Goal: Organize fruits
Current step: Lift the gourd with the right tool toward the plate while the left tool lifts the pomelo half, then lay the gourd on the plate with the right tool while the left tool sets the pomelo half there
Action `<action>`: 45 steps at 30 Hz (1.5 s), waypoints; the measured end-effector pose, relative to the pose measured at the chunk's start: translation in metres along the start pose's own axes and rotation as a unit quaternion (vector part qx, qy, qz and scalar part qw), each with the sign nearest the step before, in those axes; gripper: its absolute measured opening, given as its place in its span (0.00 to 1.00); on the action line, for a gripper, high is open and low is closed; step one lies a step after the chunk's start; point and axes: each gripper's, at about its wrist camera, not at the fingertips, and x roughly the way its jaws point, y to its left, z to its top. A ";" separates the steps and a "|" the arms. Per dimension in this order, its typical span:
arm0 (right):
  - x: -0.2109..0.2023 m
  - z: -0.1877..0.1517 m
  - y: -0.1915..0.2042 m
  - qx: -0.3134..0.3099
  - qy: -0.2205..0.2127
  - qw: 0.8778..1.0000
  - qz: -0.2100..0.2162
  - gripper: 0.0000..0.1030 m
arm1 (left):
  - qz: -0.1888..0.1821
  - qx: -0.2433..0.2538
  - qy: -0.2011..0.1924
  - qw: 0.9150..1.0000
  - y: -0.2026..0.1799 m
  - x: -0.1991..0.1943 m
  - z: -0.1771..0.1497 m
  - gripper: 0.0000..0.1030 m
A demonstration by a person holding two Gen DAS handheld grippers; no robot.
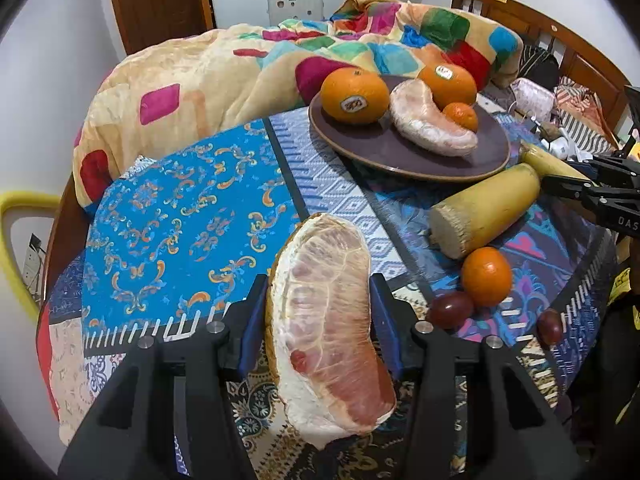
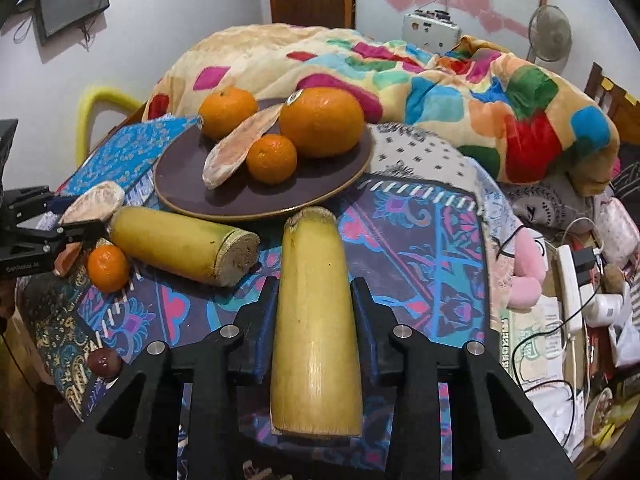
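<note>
My left gripper (image 1: 320,282) is shut on a peeled pomelo segment (image 1: 328,320), pads pressing on both its sides, low over the patterned cloth. My right gripper (image 2: 315,282) is shut on a yellow cane piece (image 2: 316,320) lying lengthwise between its pads. A dark round plate (image 1: 400,156) behind holds two large oranges, a small mandarin and another pomelo segment (image 1: 428,124). On the cloth lie a second cane piece (image 1: 484,208), a mandarin (image 1: 486,276) and two dark red grapes (image 1: 450,309).
A bright patchwork blanket (image 1: 240,76) is heaped behind the plate. A yellow chair frame (image 1: 16,208) stands at the left edge. A power strip with cables (image 2: 572,280) and soft clutter lie to the right of the cloth.
</note>
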 end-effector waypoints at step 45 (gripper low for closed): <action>0.022 0.098 0.034 0.001 -0.121 0.993 0.016 0.29 | -0.061 -0.012 -0.090 0.994 -0.021 0.015 0.119 0.23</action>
